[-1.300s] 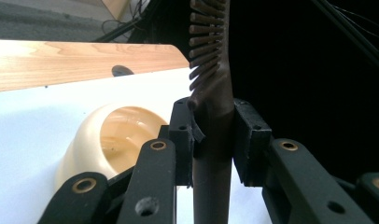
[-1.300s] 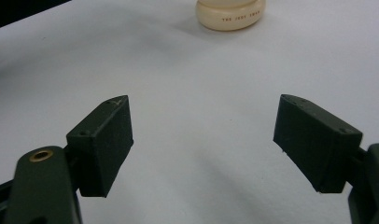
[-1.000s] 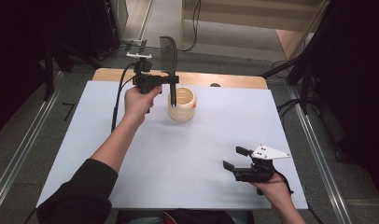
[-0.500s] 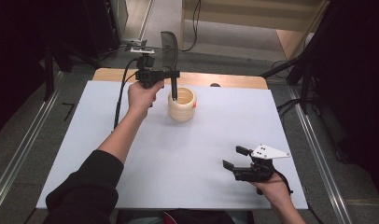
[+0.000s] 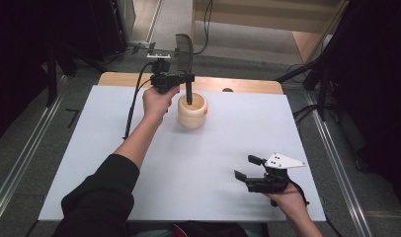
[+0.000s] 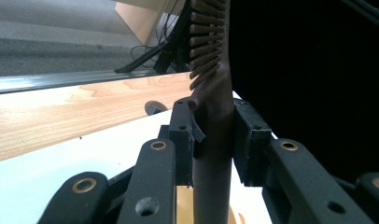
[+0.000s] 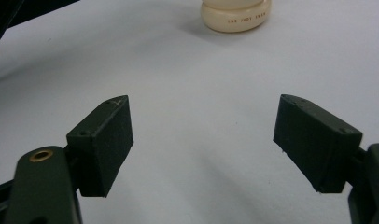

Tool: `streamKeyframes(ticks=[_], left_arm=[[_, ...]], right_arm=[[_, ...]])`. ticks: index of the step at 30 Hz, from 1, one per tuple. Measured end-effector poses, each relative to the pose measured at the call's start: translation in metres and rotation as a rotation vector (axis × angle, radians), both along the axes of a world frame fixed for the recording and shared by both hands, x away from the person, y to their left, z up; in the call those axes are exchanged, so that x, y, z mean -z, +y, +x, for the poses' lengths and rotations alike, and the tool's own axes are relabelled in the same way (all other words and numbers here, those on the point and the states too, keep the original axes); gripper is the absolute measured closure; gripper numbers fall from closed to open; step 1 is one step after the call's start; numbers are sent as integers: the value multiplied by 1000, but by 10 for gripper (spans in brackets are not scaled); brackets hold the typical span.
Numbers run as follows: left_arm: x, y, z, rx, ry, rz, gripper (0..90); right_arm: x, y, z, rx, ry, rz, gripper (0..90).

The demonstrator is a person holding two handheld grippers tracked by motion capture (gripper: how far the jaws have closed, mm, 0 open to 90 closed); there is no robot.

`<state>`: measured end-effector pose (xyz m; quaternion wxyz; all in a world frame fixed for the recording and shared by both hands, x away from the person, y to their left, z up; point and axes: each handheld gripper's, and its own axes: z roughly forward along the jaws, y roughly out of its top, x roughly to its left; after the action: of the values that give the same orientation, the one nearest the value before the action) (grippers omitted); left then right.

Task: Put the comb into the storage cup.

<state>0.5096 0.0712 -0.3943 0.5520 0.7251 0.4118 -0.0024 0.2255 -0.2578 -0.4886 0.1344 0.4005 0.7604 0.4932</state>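
High view: the left gripper (image 5: 187,79) is stretched out to the far side of the white table (image 5: 90,148), its jaws clamped on the handle of a dark hairbrush (image 5: 187,64). The brush stands upright, bristled head up and handle end dipping into the mouth of a cream ribbed holder (image 5: 192,109). Gripping the handle partway down looks like a choice to leave the lower end free to slide into the holder while the head stays clear above.

In the left gripper view the pads (image 6: 180,135) press on either side of the brown handle, with rows of bristles rising above them; the holder's pale rim peeks out just below (a wooden strip edges the table beyond).

The right gripper (image 5: 248,168) rests near the table's front right corner, jaws spread wide with nothing between them, well apart from the holder, probably parked out of the way.

In the right gripper view the holder's base carries small dark lettering; it seems to begin "THE", but the rest is too small to read with confidence.
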Motion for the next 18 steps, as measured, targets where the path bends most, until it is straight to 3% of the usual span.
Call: streamKeyframes(ticks=[10, 18], left_arm=[[9, -7, 1, 9, -30, 26, 725], [17, -12, 3, 10, -19, 39, 725]], right_arm=[[-1, -2, 0, 5, -8, 4, 179], [-2, -3, -1, 20, -17, 0, 179]])
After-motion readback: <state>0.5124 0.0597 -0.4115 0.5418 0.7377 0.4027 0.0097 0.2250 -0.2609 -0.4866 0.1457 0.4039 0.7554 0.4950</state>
